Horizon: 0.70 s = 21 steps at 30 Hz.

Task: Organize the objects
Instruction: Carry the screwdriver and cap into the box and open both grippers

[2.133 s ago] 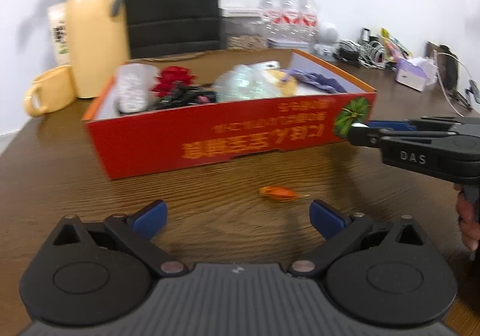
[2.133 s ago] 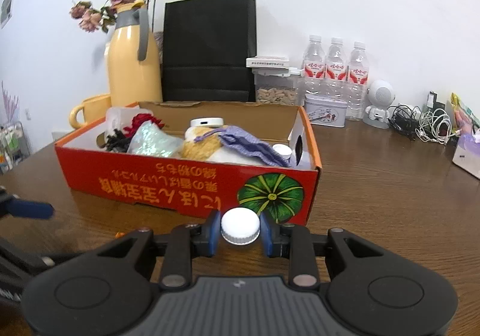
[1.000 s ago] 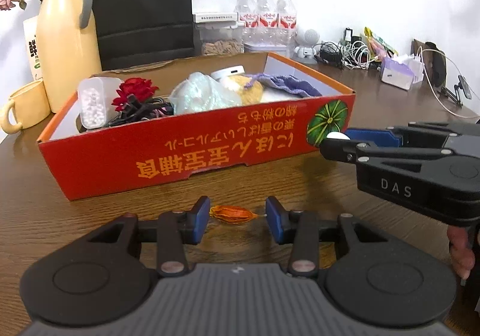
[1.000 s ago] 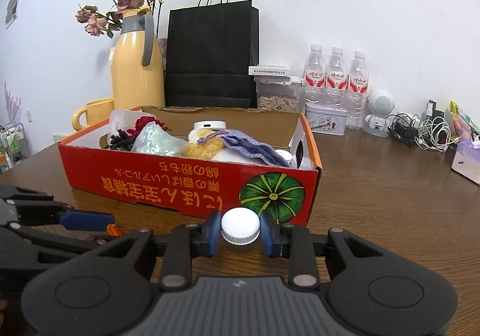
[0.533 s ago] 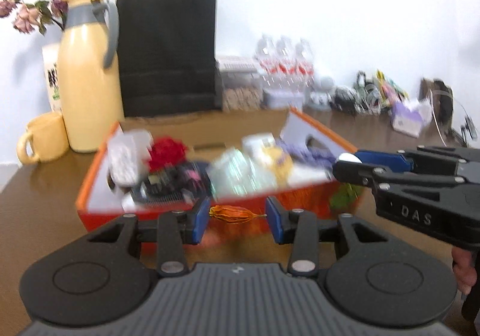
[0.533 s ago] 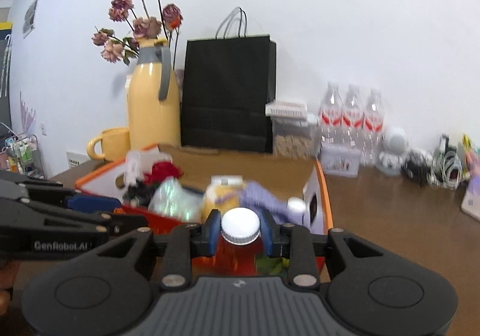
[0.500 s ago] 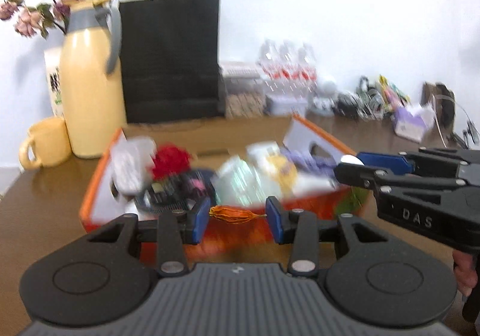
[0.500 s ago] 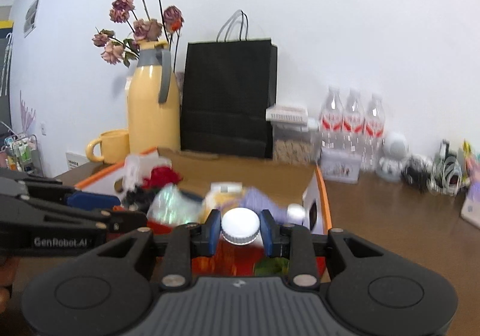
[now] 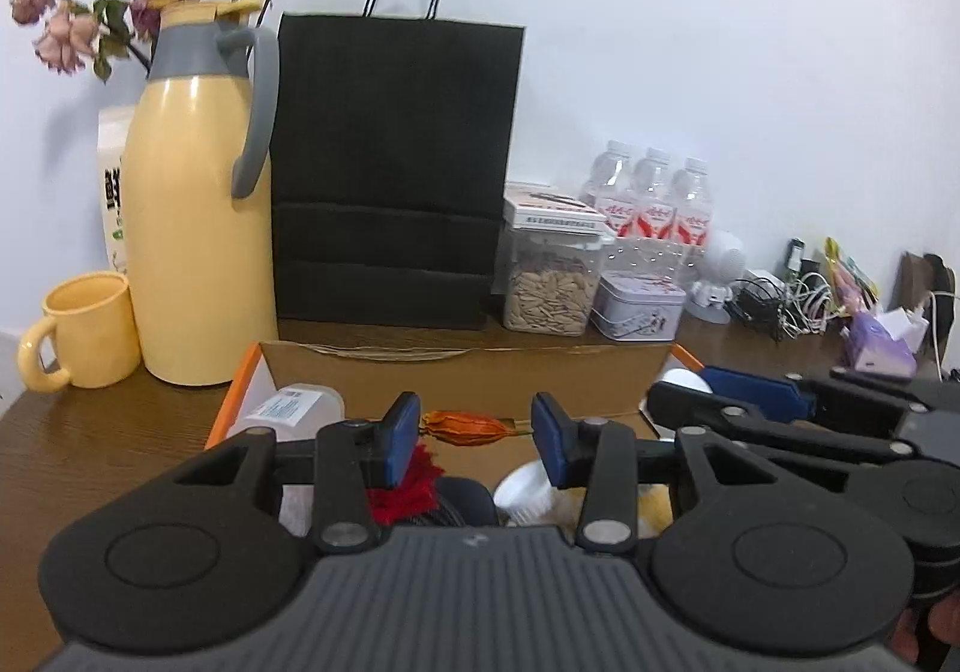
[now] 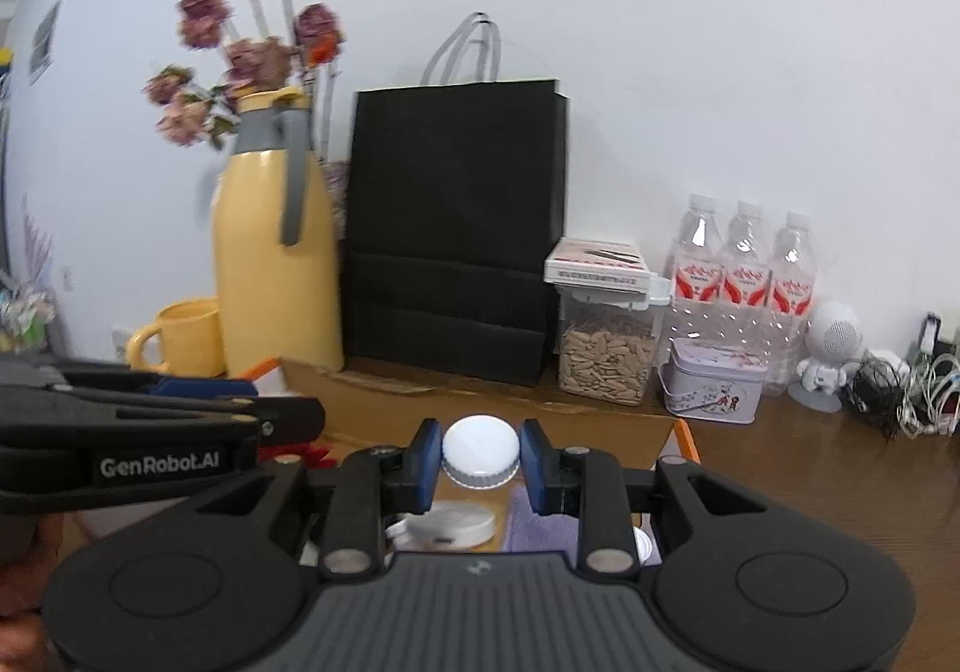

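My left gripper is shut on a small orange wrapped candy and holds it above the open cardboard box. My right gripper is shut on a white bottle cap and also hangs above the box. The box holds a red flower, a clear plastic container, a white round case and a purple cloth. Each gripper shows in the other's view, the right one on the right and the left one on the left.
Behind the box stand a yellow thermos jug with dried flowers, a yellow mug, a black paper bag, a jar of seeds, a tin, three water bottles and tangled cables on the brown wooden table.
Both grippers have risen and moved forward from in front of the box to above it. The left gripper closed on the orange candy on the table and lifted it.
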Tool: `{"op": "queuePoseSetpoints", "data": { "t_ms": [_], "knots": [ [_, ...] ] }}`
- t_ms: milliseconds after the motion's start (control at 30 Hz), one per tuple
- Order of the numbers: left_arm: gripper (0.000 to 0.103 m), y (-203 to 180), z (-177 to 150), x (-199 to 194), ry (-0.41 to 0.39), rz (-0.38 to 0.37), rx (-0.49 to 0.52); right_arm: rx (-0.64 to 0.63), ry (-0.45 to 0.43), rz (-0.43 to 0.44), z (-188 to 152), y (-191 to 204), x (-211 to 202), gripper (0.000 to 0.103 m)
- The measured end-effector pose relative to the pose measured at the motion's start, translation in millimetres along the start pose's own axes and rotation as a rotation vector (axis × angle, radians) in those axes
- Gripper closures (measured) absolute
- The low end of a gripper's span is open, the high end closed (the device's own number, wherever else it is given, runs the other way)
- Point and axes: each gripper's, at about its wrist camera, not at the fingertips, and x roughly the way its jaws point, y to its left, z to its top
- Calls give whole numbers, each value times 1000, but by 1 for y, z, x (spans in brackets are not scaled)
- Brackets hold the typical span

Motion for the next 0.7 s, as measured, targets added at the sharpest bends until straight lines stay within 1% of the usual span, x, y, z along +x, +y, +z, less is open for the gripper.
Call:
{"op": "queuePoseSetpoints", "data": {
  "t_ms": [167, 333, 400, 433, 467, 500, 533, 600, 700],
  "knots": [
    [61, 6, -5, 15, 35, 5, 12, 20, 37, -5, -6, -13, 11, 76],
    [60, 6, -7, 16, 35, 16, 17, 22, 56, -17, -8, -18, 14, 76],
    [48, 6, -7, 13, 10, 35, 18, 20, 58, -17, -8, -17, 12, 76],
    [30, 6, -7, 11, -1, 45, 18, 19, 55, -22, -9, -17, 11, 72],
    [7, 7, -7, 9, -18, 62, 10, 19, 56, -27, -9, -18, 10, 66],
    [0, 7, -6, 7, -36, 80, 1, 22, 53, -32, -10, -19, 9, 46],
    [0, 8, -7, 5, -61, 103, -5, 27, 46, -40, -10, -20, 8, 22],
    [0, 9, -5, 4, -65, 117, -9, 40, 26, -63, -10, -23, 5, 4],
    [0, 10, -4, 6, -56, 117, -17, 63, 25, -60, -9, -27, 4, 1]
  ]
}}
